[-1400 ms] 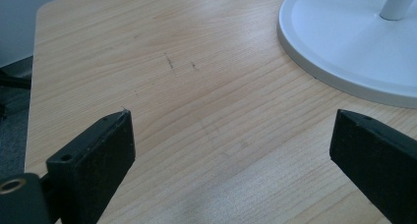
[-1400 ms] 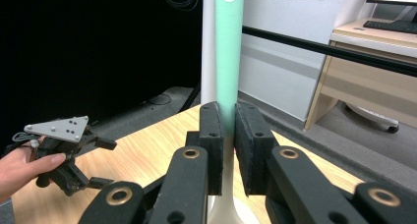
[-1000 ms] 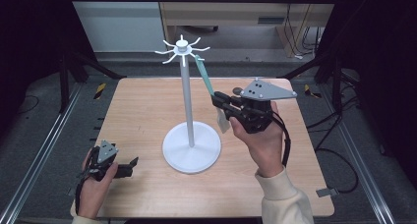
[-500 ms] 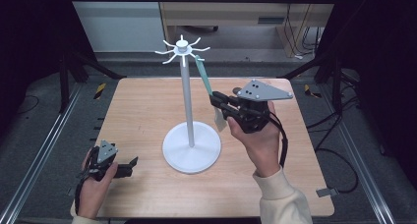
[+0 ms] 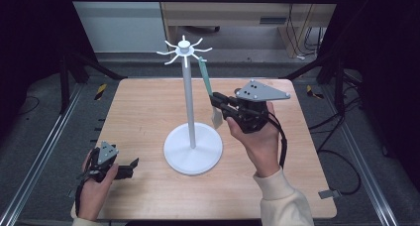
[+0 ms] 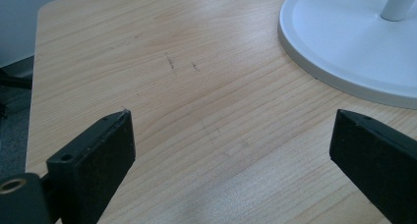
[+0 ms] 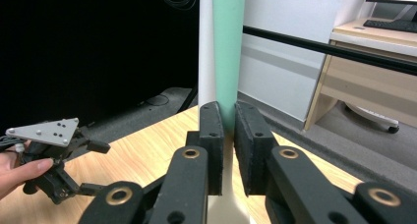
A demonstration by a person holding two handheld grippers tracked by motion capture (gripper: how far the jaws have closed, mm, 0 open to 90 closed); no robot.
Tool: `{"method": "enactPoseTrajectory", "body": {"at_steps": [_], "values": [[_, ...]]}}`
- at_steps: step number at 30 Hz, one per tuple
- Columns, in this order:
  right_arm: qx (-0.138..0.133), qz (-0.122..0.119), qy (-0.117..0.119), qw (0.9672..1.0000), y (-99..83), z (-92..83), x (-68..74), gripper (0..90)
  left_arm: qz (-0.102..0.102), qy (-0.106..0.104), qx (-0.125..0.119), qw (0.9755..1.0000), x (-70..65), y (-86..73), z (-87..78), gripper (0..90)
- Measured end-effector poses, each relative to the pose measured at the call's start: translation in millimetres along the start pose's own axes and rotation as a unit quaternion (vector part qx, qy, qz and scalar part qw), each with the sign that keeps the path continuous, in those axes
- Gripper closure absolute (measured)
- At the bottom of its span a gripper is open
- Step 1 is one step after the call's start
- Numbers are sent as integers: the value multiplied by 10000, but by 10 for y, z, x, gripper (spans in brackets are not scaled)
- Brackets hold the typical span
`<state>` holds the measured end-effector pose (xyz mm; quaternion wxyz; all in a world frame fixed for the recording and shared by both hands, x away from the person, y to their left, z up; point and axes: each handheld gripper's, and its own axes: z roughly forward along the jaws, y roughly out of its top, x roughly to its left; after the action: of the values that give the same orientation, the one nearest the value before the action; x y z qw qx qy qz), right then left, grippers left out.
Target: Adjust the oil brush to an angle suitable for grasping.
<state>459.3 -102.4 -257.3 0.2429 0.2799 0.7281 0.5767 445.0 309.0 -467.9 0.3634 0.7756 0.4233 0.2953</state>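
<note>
Right tongs (image 5: 216, 103) pinch the green spatula (image 5: 205, 78), which hangs from a hook of the white rack (image 5: 184, 51) at mid-worktop (image 5: 138, 107). Left tongs (image 5: 130, 165) rest spread, near left. Advise lifting straight up to clear the hook without tipping the rack.

I am looking down on a wooden table (image 5: 148, 112) that is sitting between two metal floor rails, the left rail (image 5: 44, 151) running from near to far. A yellow-and-black marker (image 5: 100, 91) is lying on the floor just off the table's far left corner, and a second one (image 5: 310, 90) is lying off the far right corner. Beyond the table a pale wooden desk (image 5: 223, 13) is standing against the far wall, with cables (image 5: 297, 32) hanging at its right end. A keyboard (image 7: 393, 23) is resting on that desk.
</note>
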Motion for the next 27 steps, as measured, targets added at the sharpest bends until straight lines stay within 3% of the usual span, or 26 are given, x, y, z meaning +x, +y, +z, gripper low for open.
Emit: {"method": "enactPoseTrajectory", "body": {"at_steps": [10,17,21,23,27], "values": [[153,24,-130,9998,-47,73,-86,788,-27,8,-19,10000,7,0,-4,29],[286,1,-701,9971,-55,36,-113,555,-11,11,-12,10000,4,2,-5,29],[367,34,-1042,9939,-55,4,-149,426,-16,4,-11,10000,2,2,-4,28],[451,53,-1278,9908,-64,-9,-181,374,-14,0,-12,10000,5,4,-6,28],[484,34,-1531,9870,-82,-36,-237,317,-16,-6,-18,10000,3,3,-6,28]]}}
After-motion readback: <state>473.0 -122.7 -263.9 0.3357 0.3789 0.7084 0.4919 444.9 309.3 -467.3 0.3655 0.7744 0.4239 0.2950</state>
